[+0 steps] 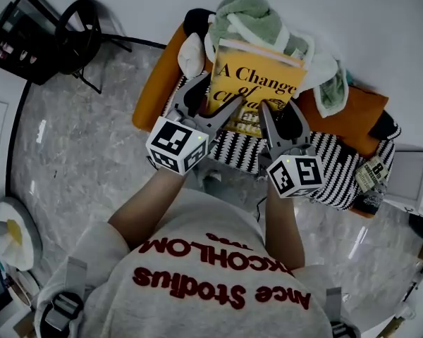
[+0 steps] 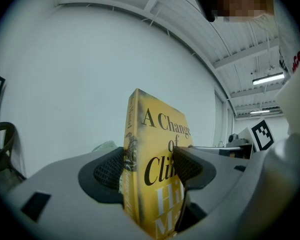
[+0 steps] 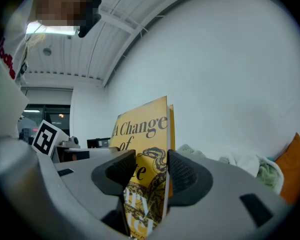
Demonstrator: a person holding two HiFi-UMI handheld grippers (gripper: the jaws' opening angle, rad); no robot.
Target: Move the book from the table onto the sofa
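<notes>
- We note a yellow rectangular hardcover book (image 1: 257, 83) with a glossy cover and black serif title.
- Left tool (image 2: 147, 166) and right tool (image 3: 150, 171) each clamp it between ribbed dark pads.

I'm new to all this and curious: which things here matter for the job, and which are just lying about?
In use: book, sofa, left hand-held gripper, right hand-held gripper, both clamped on the book.
Lying about: green towel, striped blanket, chair.

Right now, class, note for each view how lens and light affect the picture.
Head view: fisheye curves the grey marbled floor's edge, yellow hardcover book sharp. Left gripper view: dark round vignette, white ceiling strip light glares. Right gripper view: same vignette, book's lower cover soft.
</notes>
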